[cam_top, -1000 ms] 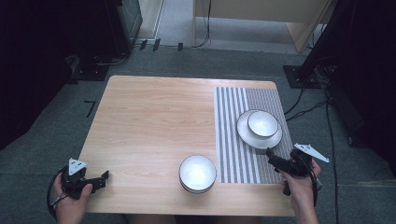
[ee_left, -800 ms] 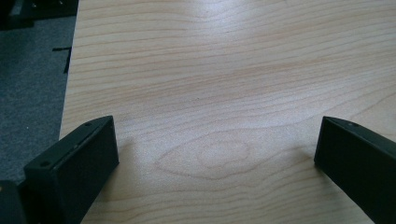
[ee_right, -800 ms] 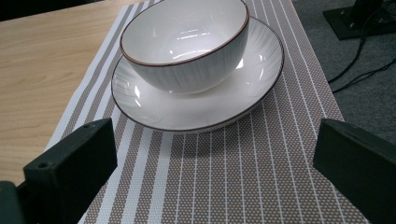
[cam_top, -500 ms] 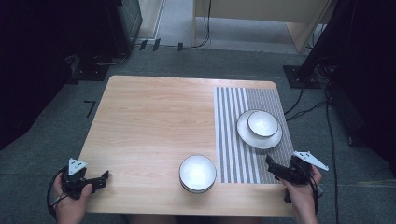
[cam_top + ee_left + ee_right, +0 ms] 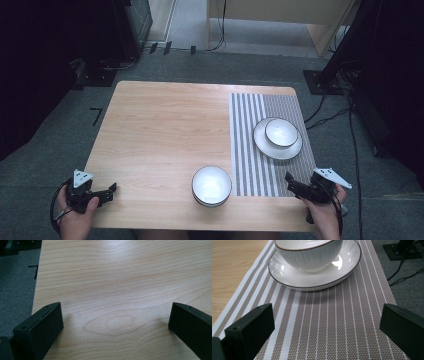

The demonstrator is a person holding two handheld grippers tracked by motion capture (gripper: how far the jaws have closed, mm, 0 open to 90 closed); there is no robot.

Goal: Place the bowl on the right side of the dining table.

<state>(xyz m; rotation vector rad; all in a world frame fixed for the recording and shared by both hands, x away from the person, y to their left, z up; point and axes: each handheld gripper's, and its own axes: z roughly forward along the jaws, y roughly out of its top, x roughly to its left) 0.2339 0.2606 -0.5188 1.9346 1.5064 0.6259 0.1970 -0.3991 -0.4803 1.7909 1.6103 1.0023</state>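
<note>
On the striped brown woven placemat [image 5: 250,150] at the desk's right edge, a small white dark-rimmed ceramic bowl [image 5: 281,132] sits empty in a white dark-rimmed plate [image 5: 265,145]. The right gripper [image 5: 290,181], jaws apart, hovers near the front right corner, facing them. A larger white bowl [image 5: 211,185], empty, stands at the front edge. The left gripper [image 5: 111,190], jaws wide, rests at the light wooden desk's [image 5: 165,130] front left corner.

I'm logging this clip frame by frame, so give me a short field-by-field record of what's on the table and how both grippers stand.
table: light wooden table
mat: striped placemat on the table's right side
plate: white plate on the placemat
small bowl: white bowl standing on the plate
near bowls: stacked white bowls on bare wood beside the placemat
left gripper: jaws open, at the near left corner
right gripper: jaws open, facing the plate
</note>
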